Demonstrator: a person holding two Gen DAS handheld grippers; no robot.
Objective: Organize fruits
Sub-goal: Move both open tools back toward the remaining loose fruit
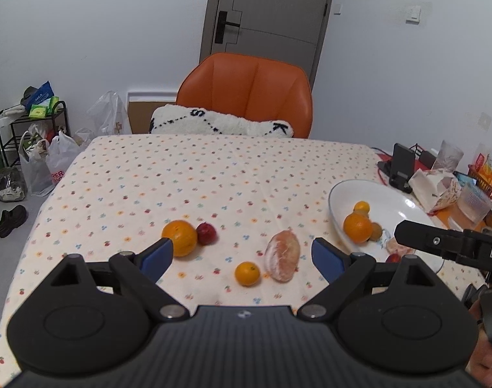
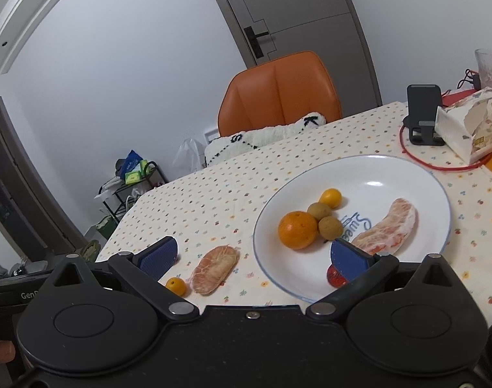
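Left hand-held gripper [image 1: 242, 255]: spread wide, blue pads empty, hovering low over the near part of the table.
Right hand-held gripper [image 2: 254, 255]: spread wide too, nothing between the pads; right pad over the near rim of the round white plate [image 2: 417, 174], left pad over the cloth.
Table [image 1: 181, 174]: covered in a cream cloth dotted with small fruit prints.
Still on the cloth: large round orange [image 1: 179, 237] touching a small dark red fruit [image 1: 206, 233]; small round tangerine [image 1: 247, 273] just beside a peeled pinkish pomelo segment [image 1: 283, 255].
Already on the plate: round orange [image 2: 297, 230], two small brownish-green fruits [image 2: 319, 210] beside it, small yellow-orange citrus [image 2: 331, 198], curved peeled pomelo segment [image 2: 391, 231], red fruit [image 2: 334, 276] half hidden behind the right pad.
Progress: judged roughly half done, four pieces left outside the plate.
Key relation: tangerine and loose pomelo segment lie between the left gripper's pads, just ahead and a little right of centre; segment's long axis runs roughly front to back, tilted slightly, so the pads would close across its narrow width.
Nearer hand: likely left; in the right wrist view both pieces sit off toward the left pad.
Plate from loose pieces: to the right, near.
Risk: soft peeled segment may crush under a hard squeeze; tangerine may roll.
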